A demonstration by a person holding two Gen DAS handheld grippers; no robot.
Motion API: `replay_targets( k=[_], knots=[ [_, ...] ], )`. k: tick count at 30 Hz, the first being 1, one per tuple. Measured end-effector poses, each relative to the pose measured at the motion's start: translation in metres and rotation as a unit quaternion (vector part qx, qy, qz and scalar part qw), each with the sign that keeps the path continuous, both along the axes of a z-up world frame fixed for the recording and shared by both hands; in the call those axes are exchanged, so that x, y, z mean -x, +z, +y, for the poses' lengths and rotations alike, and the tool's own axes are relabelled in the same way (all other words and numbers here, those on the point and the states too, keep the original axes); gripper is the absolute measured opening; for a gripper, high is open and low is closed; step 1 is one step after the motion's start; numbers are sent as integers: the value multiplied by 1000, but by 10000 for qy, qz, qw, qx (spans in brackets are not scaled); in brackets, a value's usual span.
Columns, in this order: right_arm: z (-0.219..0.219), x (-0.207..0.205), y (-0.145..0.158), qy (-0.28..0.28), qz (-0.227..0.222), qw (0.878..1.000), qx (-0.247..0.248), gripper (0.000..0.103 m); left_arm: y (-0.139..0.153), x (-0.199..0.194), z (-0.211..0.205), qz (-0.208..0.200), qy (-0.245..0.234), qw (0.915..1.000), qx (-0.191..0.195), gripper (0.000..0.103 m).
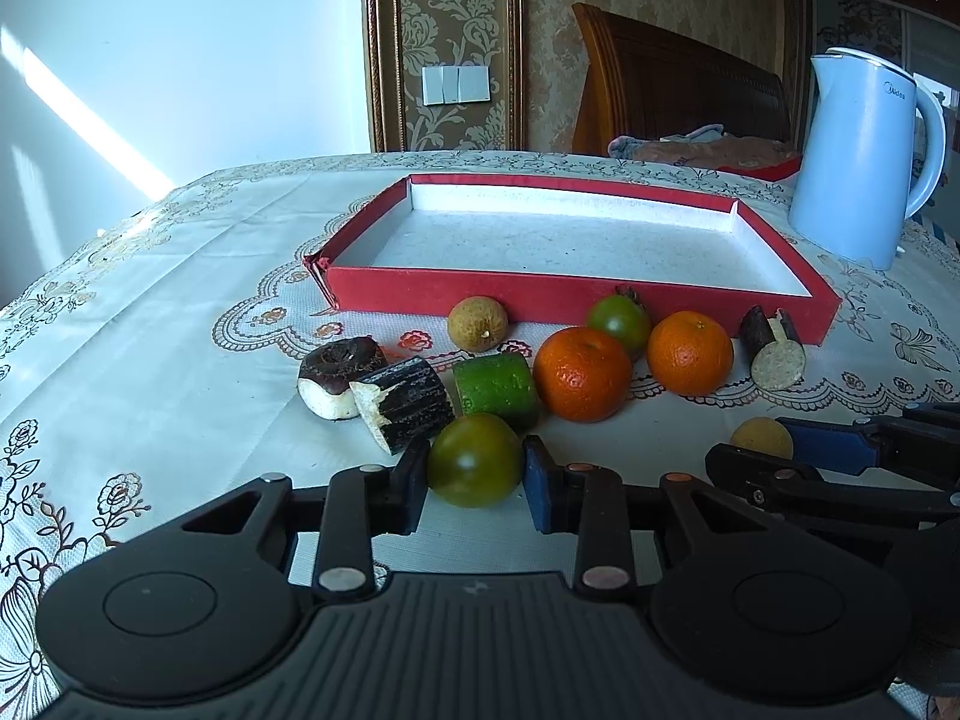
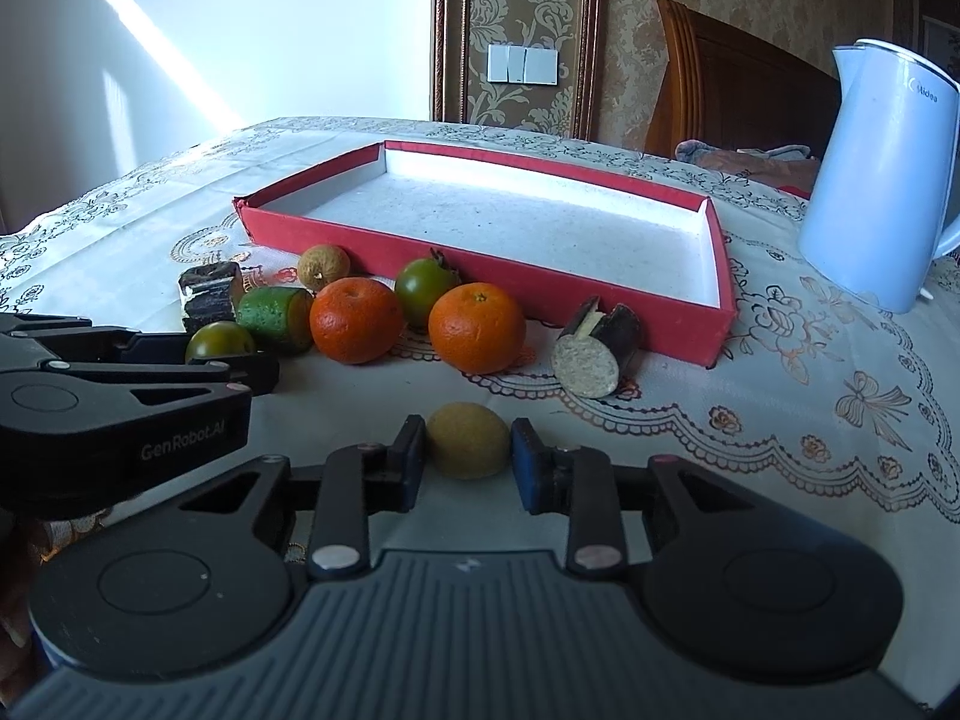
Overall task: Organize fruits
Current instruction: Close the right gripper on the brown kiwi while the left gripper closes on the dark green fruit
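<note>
The left gripper [image 1: 474,471] sits low over the table, its two fingers closed against the sides of a green tomato [image 1: 474,461]. To its right, the right gripper [image 2: 468,459] pinches a small yellow fruit [image 2: 468,441].

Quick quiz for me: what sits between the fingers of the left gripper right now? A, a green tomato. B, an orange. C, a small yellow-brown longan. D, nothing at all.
A: in the left wrist view the green tomato sits between the fingers of the left gripper, while the small yellow-brown fruit lies within the right gripper.
</note>
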State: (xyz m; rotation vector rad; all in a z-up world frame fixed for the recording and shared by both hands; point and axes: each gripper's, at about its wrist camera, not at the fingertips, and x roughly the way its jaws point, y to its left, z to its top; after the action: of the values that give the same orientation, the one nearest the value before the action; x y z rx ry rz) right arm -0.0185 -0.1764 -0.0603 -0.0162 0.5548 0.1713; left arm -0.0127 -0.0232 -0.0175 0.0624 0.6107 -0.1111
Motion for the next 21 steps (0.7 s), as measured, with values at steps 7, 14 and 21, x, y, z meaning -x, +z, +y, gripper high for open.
replay_targets(
  k=[7, 14, 21],
  knots=[
    [-4, -1, 0, 0, 47, 9999, -88, 30, -1, 0, -1, 11, 1, 10000, 2, 32],
    [-6, 6, 0, 26, 29, 10000, -84, 29, -1, 0, -1, 7, 0, 10000, -4, 32],
    [-13, 8, -1, -64, -20, 9996, -277, 29, 0, 2, -1, -40, 21, 10000, -33, 32]
  ],
)
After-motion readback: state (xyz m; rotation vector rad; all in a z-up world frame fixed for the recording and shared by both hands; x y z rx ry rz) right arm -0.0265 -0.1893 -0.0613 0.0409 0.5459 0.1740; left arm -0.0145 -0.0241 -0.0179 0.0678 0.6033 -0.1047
